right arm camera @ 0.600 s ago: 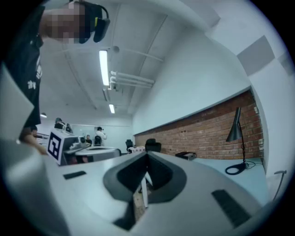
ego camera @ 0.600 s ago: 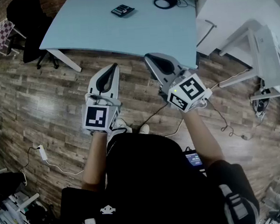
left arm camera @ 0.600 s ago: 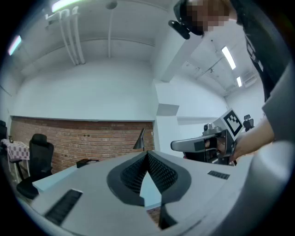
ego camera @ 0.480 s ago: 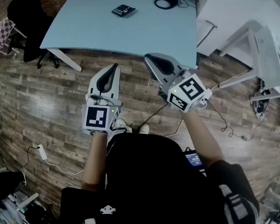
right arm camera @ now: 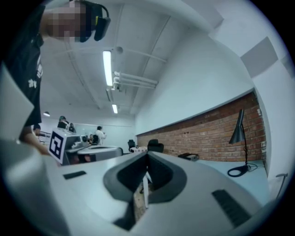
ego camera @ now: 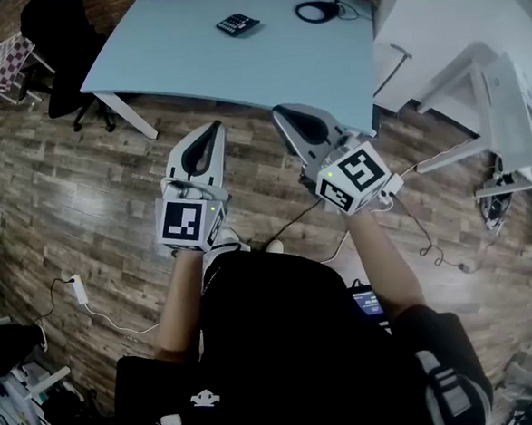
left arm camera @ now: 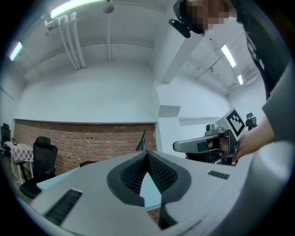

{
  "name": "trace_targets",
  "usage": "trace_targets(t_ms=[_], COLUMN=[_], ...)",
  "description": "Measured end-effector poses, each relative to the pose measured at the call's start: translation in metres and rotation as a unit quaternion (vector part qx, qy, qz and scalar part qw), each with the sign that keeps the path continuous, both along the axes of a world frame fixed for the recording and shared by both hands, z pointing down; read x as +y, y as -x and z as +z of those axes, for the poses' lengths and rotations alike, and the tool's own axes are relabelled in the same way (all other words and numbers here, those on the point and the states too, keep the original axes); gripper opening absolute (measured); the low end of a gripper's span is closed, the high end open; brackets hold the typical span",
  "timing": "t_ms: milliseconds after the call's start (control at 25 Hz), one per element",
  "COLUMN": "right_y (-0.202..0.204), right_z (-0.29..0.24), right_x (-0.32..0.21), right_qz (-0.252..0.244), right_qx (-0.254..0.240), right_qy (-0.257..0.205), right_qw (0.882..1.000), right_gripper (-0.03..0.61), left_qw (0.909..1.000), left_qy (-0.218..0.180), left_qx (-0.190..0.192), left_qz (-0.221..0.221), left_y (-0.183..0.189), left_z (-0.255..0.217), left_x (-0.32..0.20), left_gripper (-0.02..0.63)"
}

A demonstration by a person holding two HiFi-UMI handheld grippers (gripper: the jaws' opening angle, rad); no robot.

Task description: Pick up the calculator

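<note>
head view puts the calculator (ego camera: pixel 236 24) flat near the table's (ego camera: pixel 192 67) far edge, well ahead of and between the left gripper (ego camera: pixel 215 129) and right gripper (ego camera: pixel 279 113), both with jaws closed on nothing, short of the near edge, neither clearly nearer.

A calculator (ego camera: pixel 236 24) is seen lying on a pale blue table (ego camera: pixel 238 73). The left gripper (ego camera: pixel 215 127) and right gripper (ego camera: pixel 277 113) are held side by side, well apart from it.

One calculator (ego camera: pixel 237 24), one lamp (right arm camera: pixel 238 126), two tongs (ego camera: pixel 215 129) (ego camera: pixel 283 118)
</note>
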State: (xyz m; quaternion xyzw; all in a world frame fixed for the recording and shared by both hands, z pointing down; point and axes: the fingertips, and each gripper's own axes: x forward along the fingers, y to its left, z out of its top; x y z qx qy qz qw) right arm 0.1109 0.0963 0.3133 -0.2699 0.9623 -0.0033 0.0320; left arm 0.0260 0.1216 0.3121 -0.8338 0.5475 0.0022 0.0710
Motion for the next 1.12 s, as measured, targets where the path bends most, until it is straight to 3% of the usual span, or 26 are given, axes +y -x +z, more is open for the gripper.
trace_targets(t_ms=[560,1120], right_y=[0.003,0.029], right_z=[0.006,0.009], right_x=[-0.016,-0.07], right_qz=[-0.003,0.007], right_qx=[0.008,0.013], right_qy=[0.008,0.016], right_qw=[1.0,1.0], right_gripper=[-0.009,-0.008], left_qw=[1.0,0.9999], left_qy=[0.008,0.008], left_qx=[0.003,0.005], left_qz=[0.002,0.013], left_y=[0.004,0.031], left_z=[0.006,0.007], left_x=[-0.014,-0.071], left_gripper=[0.003,0.003])
